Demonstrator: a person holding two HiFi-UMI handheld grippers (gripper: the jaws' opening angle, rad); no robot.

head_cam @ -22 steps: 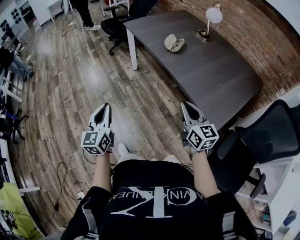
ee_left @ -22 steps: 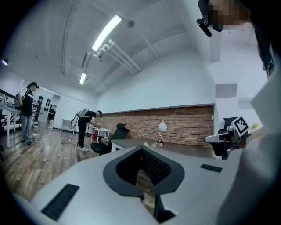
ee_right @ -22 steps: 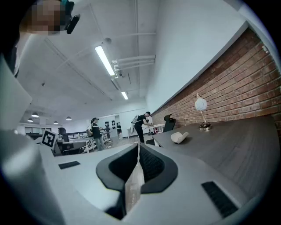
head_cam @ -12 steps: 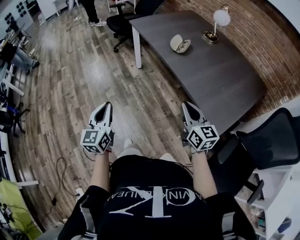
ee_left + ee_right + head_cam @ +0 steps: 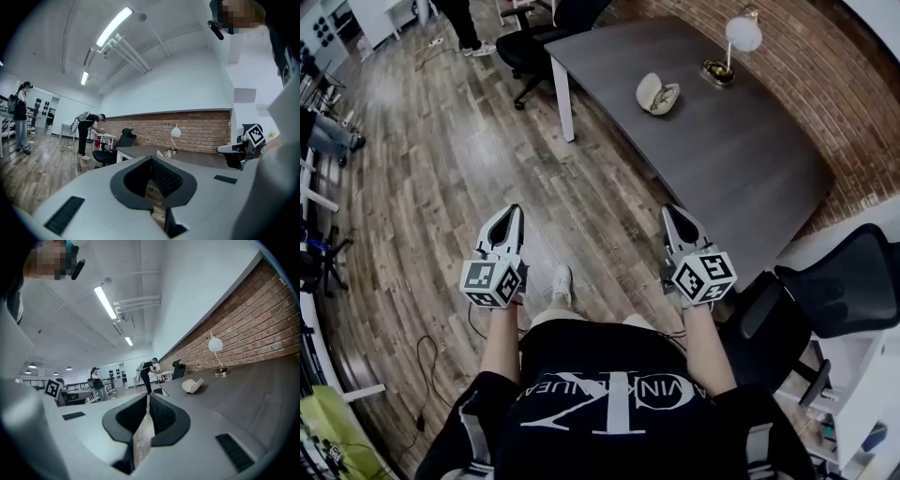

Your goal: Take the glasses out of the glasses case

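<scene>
A cream glasses case [image 5: 656, 94] lies open on the dark grey table [image 5: 741, 159], with glasses inside it; in the right gripper view the case [image 5: 192, 385] is far ahead, and in the left gripper view the case [image 5: 163, 153] is tiny. My left gripper [image 5: 517, 214] hangs over the wooden floor, shut and empty. My right gripper [image 5: 668, 212] hovers near the table's near edge, shut and empty, well short of the case.
A white desk lamp [image 5: 733, 42] stands behind the case. Black office chairs stand at the table's far end [image 5: 546, 33] and to my right [image 5: 839, 281]. A person [image 5: 467, 23] stands at the room's far side. Cables [image 5: 427, 342] lie on the floor.
The head view has shifted slightly; the table and case have drifted a little in the picture. Both grippers keep the same pose, shut.
</scene>
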